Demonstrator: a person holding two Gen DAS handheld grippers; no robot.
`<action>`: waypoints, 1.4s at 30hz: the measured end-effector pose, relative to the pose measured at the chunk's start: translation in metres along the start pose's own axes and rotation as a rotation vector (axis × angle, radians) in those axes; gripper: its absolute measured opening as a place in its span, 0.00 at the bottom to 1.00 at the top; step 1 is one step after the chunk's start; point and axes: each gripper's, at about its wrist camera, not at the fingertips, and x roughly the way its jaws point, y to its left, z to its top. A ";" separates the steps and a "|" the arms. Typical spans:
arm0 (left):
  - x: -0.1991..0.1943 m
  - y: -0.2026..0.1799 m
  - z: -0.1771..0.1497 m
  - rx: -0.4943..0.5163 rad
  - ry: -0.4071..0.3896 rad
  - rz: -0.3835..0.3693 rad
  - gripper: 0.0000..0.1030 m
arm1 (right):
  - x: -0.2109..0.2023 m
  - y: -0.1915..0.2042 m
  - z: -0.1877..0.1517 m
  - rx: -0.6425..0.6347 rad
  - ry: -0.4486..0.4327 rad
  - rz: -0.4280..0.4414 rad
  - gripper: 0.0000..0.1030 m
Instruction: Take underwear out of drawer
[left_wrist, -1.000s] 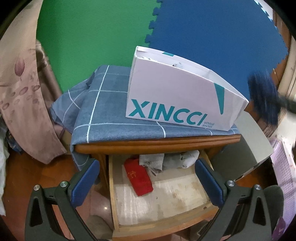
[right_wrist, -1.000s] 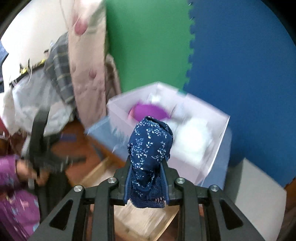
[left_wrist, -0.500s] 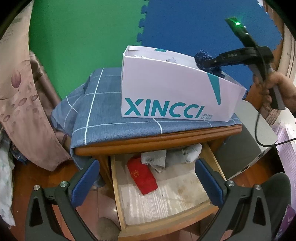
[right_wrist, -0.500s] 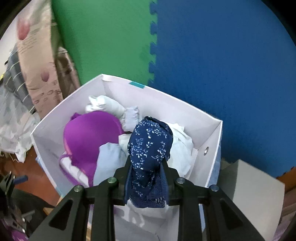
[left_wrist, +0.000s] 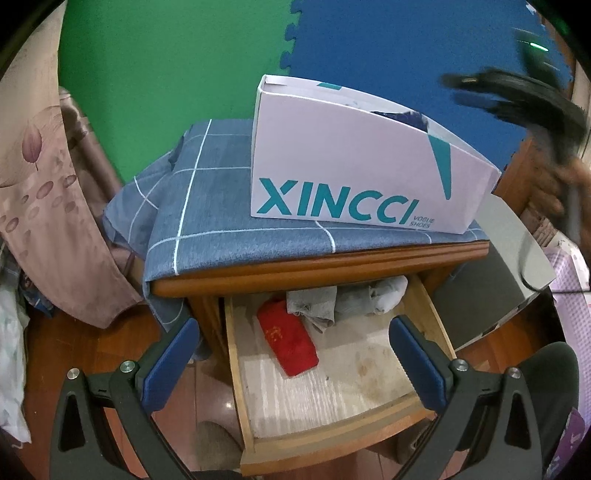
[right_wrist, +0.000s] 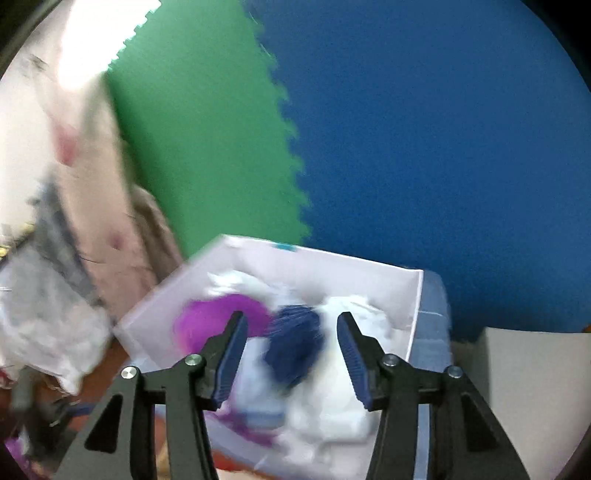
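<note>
The wooden drawer (left_wrist: 332, 448) stands pulled out below the cabinet top. A red folded piece (left_wrist: 288, 341) and grey rolled pieces (left_wrist: 314, 308) lie at its back. My left gripper (left_wrist: 295, 358) hovers open above the drawer, holding nothing. On the cabinet stands a white XINCCI shoe box (left_wrist: 354, 177). In the right wrist view my right gripper (right_wrist: 291, 354) is above the box (right_wrist: 415, 291), its jaws opening. The dark blue patterned underwear (right_wrist: 295, 345) lies loose in the box between the pads, free of them, beside purple (right_wrist: 218, 317) and white (right_wrist: 347, 369) clothes. Its edge (left_wrist: 408, 119) peeks over the box rim.
A blue checked cloth (left_wrist: 207, 206) covers the cabinet top. Pink curtain fabric (left_wrist: 44, 206) hangs at the left. A grey box (left_wrist: 495, 280) stands to the right of the cabinet. Green and blue foam mats (left_wrist: 369, 48) line the wall. A person's hand (left_wrist: 557, 188) holds the right gripper.
The right gripper has let go of the blue underwear, which dropped into the box, and has pulled back with a roll. The left gripper stays over the drawer.
</note>
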 end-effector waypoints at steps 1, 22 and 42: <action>0.000 0.000 0.000 -0.001 0.000 0.002 0.99 | -0.014 0.006 -0.013 -0.020 -0.018 0.026 0.50; 0.028 -0.022 -0.010 0.129 0.130 0.030 0.99 | 0.000 0.056 -0.221 -0.404 0.328 -0.132 0.50; 0.186 -0.100 -0.054 0.360 0.490 0.305 0.86 | -0.055 -0.006 -0.190 -0.121 0.220 -0.100 0.50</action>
